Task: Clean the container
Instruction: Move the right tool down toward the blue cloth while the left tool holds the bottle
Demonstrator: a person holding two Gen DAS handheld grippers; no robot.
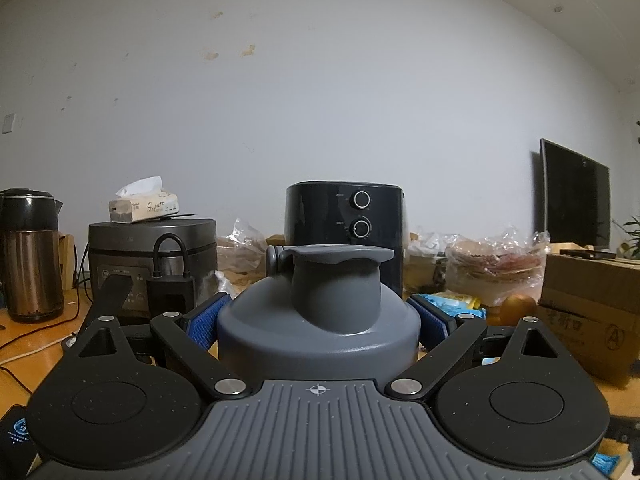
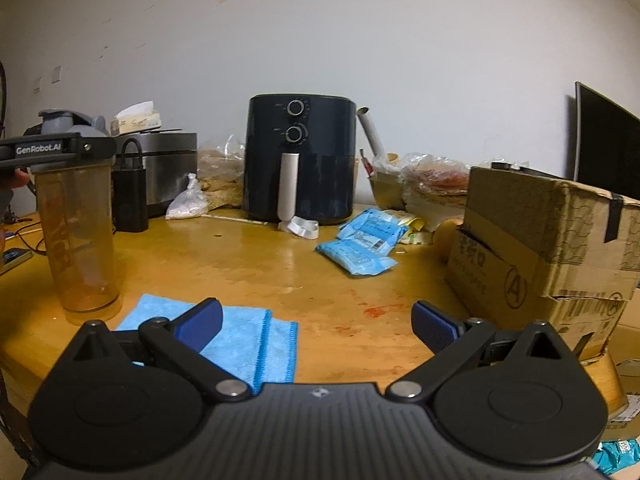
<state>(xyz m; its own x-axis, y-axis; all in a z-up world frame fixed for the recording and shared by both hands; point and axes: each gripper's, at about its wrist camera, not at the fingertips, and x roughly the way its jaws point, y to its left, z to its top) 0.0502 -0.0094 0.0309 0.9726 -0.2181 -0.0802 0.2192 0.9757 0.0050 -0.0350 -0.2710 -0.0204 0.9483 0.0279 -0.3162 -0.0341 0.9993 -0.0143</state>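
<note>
The left gripper (image 1: 318,320) is clamping the grey lid of the container (image 2: 80,232), an amber-tinted bottle standing upright on the wooden table (image 2: 248,272) at nine o'clock in the right wrist view; the right gripper (image 2: 316,322) is hovering with its blue pads spread wide and nothing between them, above a blue cloth (image 2: 244,340) lying flat at six o'clock. A black air fryer (image 2: 300,156) is sitting at twelve o'clock against the pale wall (image 2: 360,32); blue packets (image 2: 360,244) are lying just right of it, a cardboard box (image 2: 548,240) is resting at three o'clock, a dark screen (image 2: 604,140) is leaning behind it, and reddish smears (image 2: 372,312) are marking the tabletop.
</note>
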